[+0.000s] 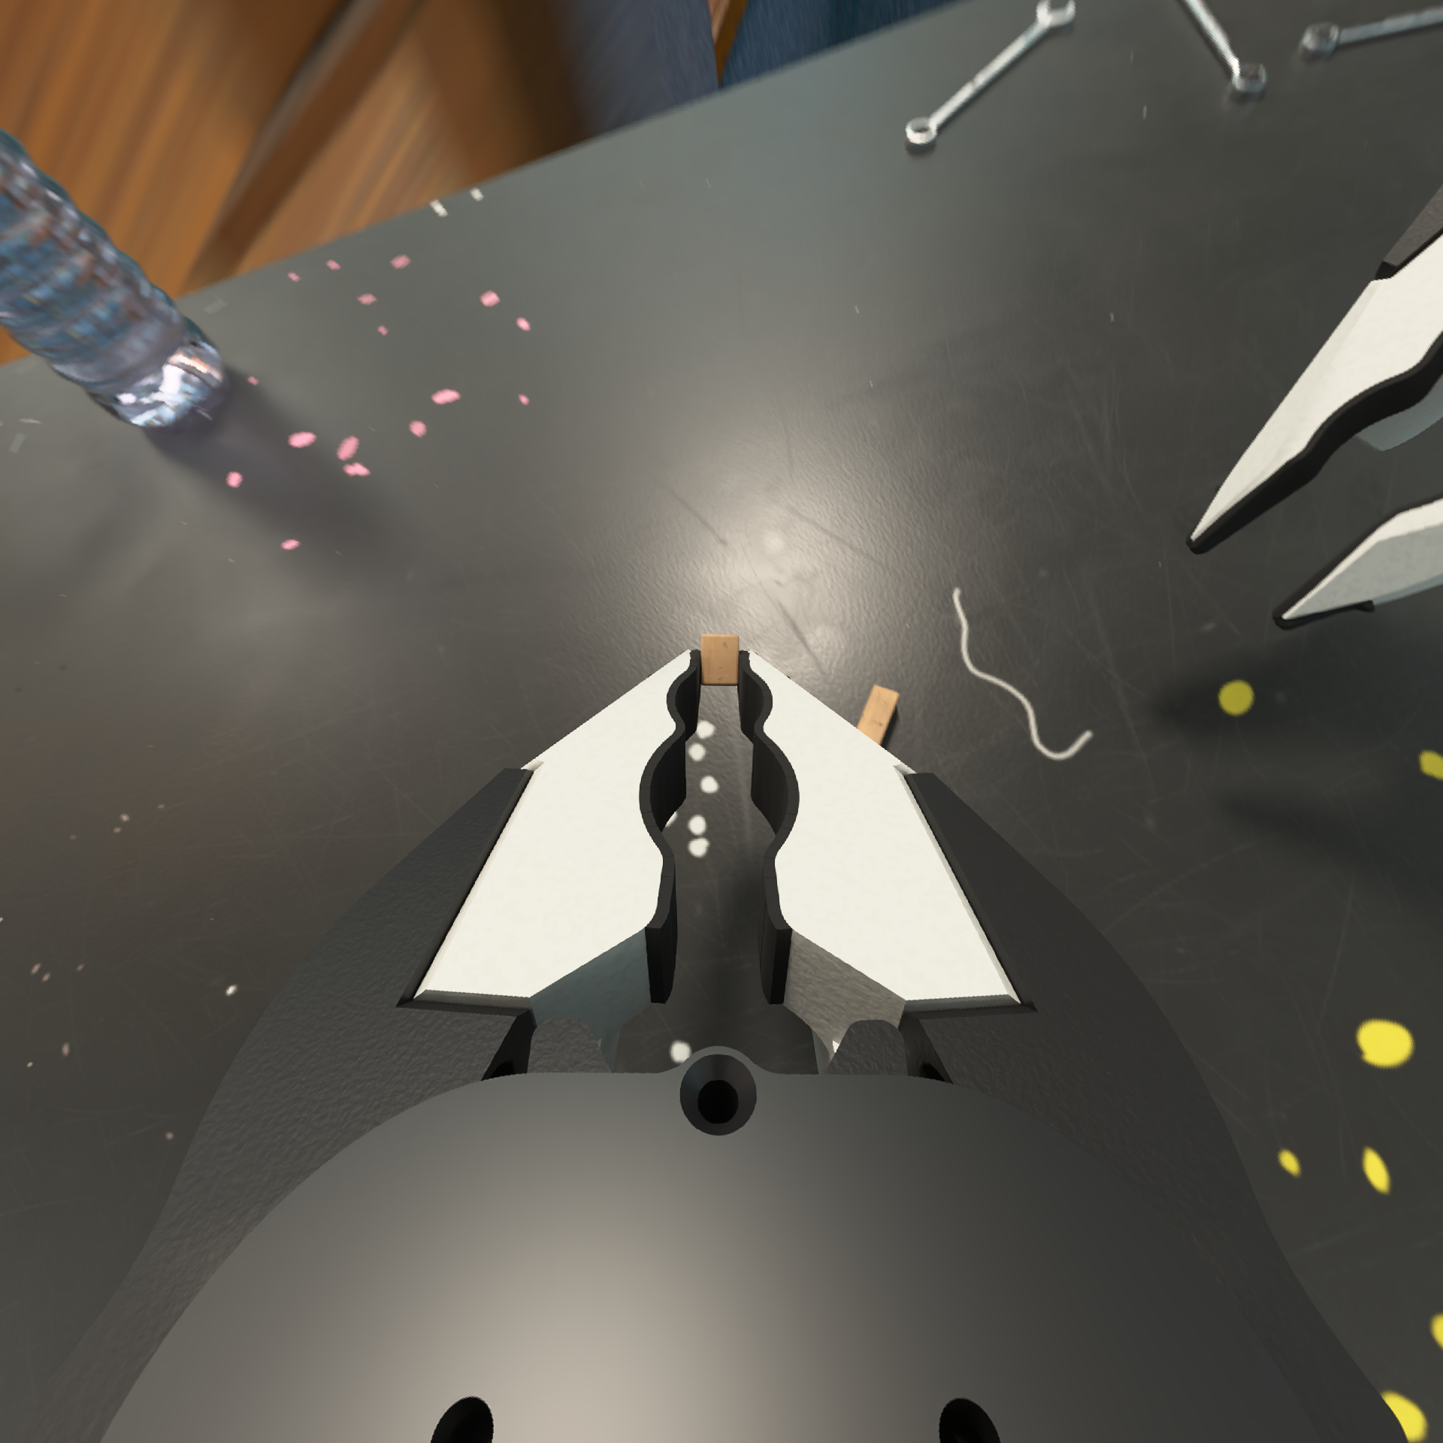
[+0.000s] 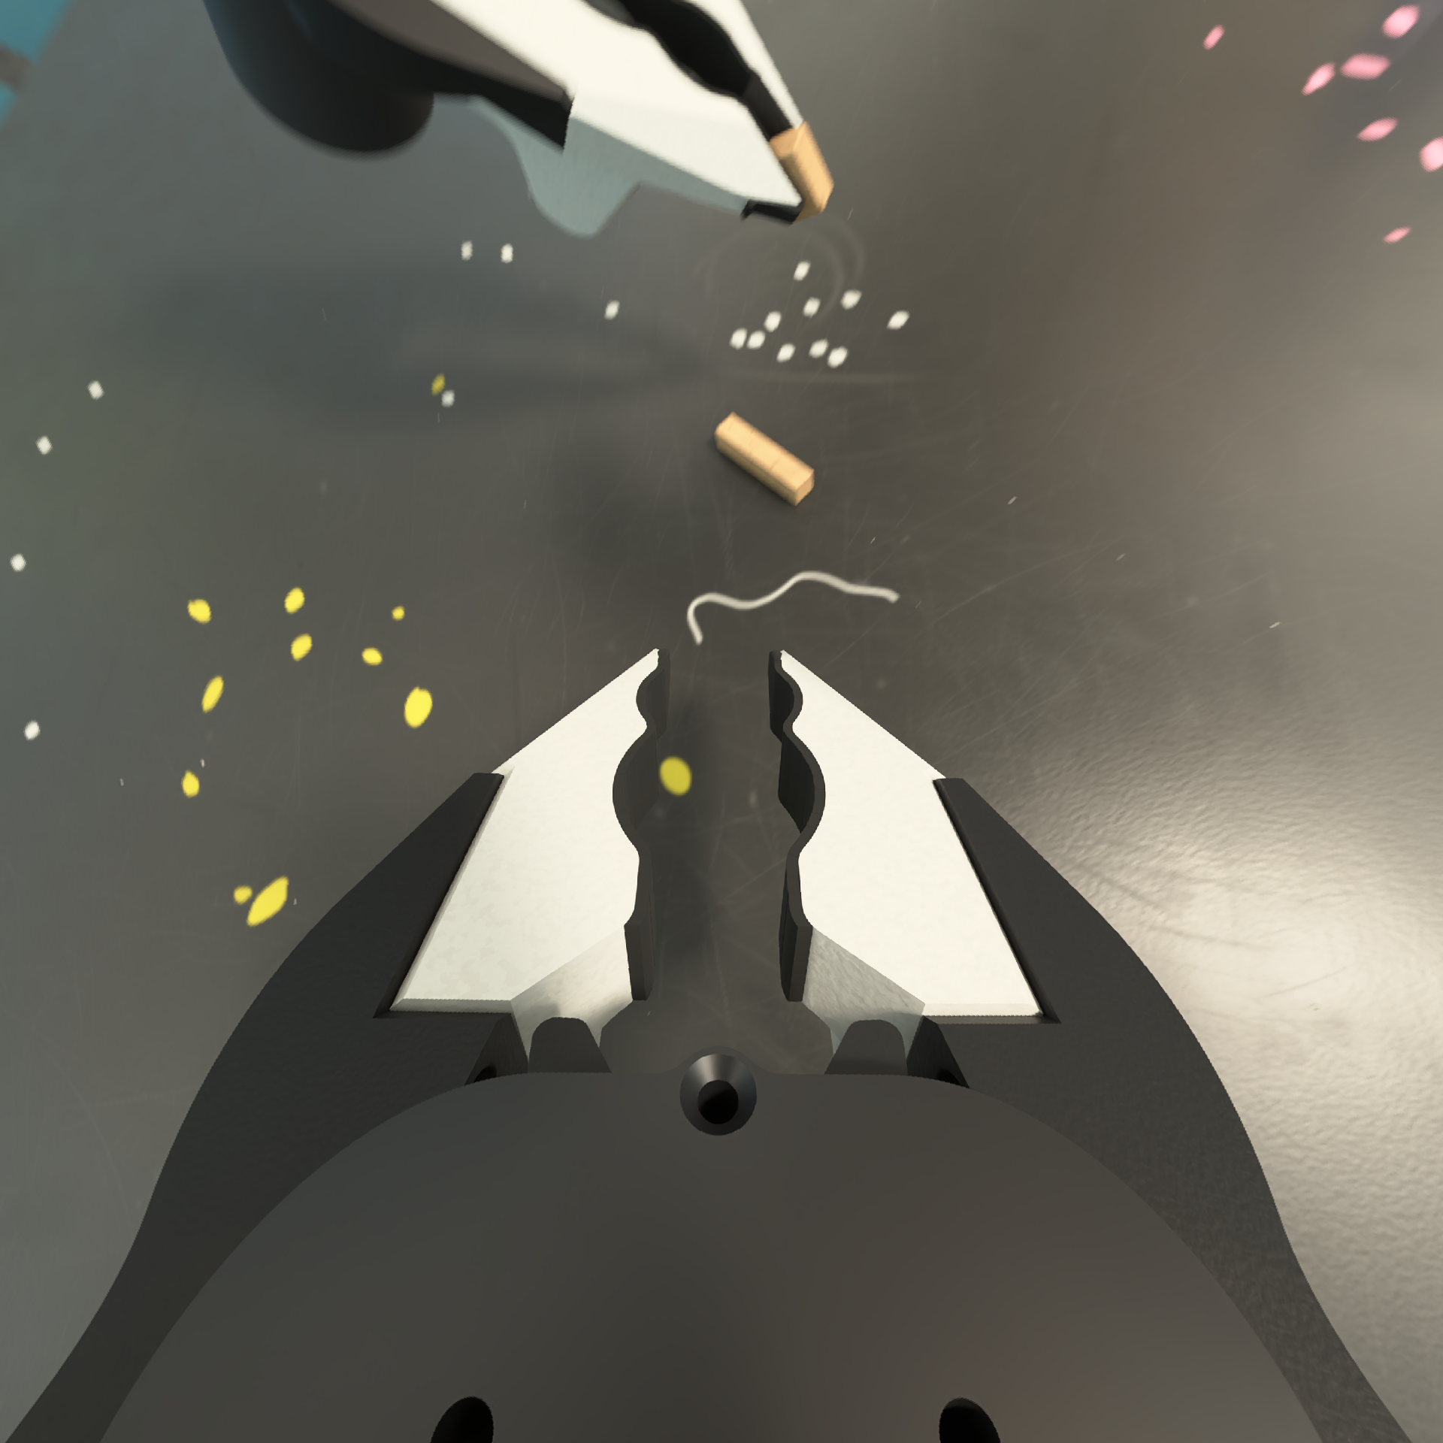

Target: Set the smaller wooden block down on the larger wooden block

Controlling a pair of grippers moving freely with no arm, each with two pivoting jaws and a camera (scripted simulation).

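A dark grey desk [image 1: 546,625] fills both views, its matte top scuffed with fine scratches and lit by a soft pale sheen near the middle. Pink flecks [image 1: 437,398] scatter at the far left, yellow spots [image 1: 1384,1042] at the near right, and white dots [image 2: 789,328] between. Beyond the far edge lies a brown wooden floor [image 1: 156,117], with a blue-grey surface [image 1: 781,31] above it.
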